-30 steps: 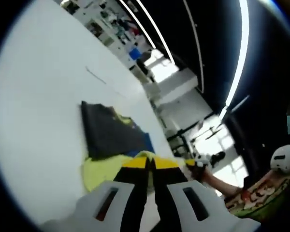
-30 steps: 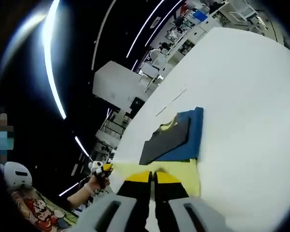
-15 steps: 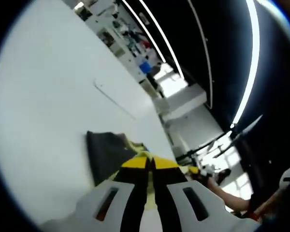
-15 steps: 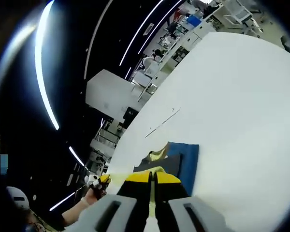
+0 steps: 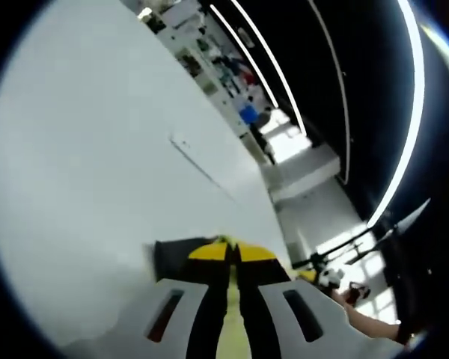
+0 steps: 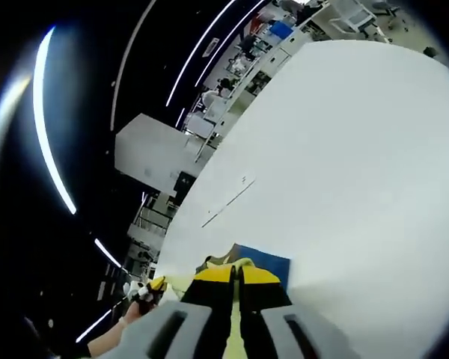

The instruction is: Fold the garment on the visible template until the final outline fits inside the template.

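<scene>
While you hold both tools up over the white tabletop (image 5: 82,149), each one is clenched on the garment. Your left tool (image 5: 233,254) pinches the yellow fabric (image 5: 228,329) between its closed jaws, with a dark folded part (image 5: 172,258) just beyond the tips. Your right tool (image 6: 236,273) grips the same yellow cloth, and a blue patch (image 6: 266,262) of the garment lies on the tabletop right behind it. A thin line (image 6: 224,203) is marked farther off on the tabletop.
</scene>
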The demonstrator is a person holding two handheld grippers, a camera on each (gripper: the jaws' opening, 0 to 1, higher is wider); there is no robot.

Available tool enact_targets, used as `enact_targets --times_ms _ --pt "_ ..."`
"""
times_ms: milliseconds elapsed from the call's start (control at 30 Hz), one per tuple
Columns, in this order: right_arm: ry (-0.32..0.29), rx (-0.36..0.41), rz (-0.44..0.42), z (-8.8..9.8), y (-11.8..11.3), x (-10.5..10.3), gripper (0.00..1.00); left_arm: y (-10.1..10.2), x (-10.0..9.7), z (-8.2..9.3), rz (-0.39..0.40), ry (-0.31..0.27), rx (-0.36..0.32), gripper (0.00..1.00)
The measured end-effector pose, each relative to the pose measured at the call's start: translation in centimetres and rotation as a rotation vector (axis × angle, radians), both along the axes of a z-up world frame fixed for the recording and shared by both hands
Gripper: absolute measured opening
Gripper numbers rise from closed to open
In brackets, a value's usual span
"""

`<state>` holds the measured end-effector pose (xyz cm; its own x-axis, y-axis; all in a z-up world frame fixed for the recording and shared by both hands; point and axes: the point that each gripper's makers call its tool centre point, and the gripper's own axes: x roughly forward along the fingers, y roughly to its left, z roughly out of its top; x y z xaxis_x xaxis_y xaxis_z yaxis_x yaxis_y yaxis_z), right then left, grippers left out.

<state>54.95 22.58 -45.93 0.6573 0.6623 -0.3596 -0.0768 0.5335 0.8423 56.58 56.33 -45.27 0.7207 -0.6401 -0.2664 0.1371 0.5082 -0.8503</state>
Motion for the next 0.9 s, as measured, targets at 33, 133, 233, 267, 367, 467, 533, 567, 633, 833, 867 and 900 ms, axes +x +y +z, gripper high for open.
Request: enact_targets --times_ms 33,133,233,267,367,467,533,567,633,833,867,900 --pt "-0.005 0.01 -0.007 0.1 0.0 0.2 0.0 0.1 0.3 -0.1 0.014 0.003 -0.004 0.0" --pt "0.005 0.021 -0.01 -0.5 0.1 0.7 0.0 0.2 0.9 -1.3 0.03 0.018 0.021 0.0" --pt "0.041 -0.004 -0.013 -2.2 -0.2 0.8 0.0 -0.3 0.9 -2.4 0.037 0.049 0.015 0.0" --pt "0.048 -0.01 -0.012 -2.6 -0.1 0.8 0.0 -0.3 1.0 -2.6 0.039 0.052 0.019 0.0" --pt "0.07 -0.03 -0.012 -3.7 -0.2 0.9 0.0 -0.3 1.3 -3.3 0.047 0.064 0.025 0.0" --pt "0.077 -0.037 -0.014 -4.1 -0.2 0.9 0.0 -0.3 1.4 -3.4 0.052 0.07 0.032 0.0" --pt "0.078 -0.038 -0.018 -4.1 -0.2 0.9 0.0 -0.2 1.4 -3.7 0.053 0.077 0.037 0.0" --pt "0.081 -0.039 -0.021 -4.2 -0.2 1.0 0.0 -0.1 1.5 -4.0 0.054 0.079 0.041 0.0" --pt "0.09 -0.037 -0.022 -4.6 -0.2 1.0 0.0 0.0 1.6 -4.7 0.049 0.088 0.056 0.0" --pt "0.104 -0.066 -0.005 -5.4 0.0 0.6 0.0 0.4 1.2 -6.0 0.042 0.118 0.081 0.0" --pt "0.094 -0.073 -0.002 -5.3 0.0 0.6 0.0 0.4 1.3 -5.9 0.04 0.112 0.087 0.0" --pt "0.073 -0.083 0.003 -5.2 0.0 0.6 0.0 0.4 1.2 -5.8 0.033 0.106 0.089 0.0"
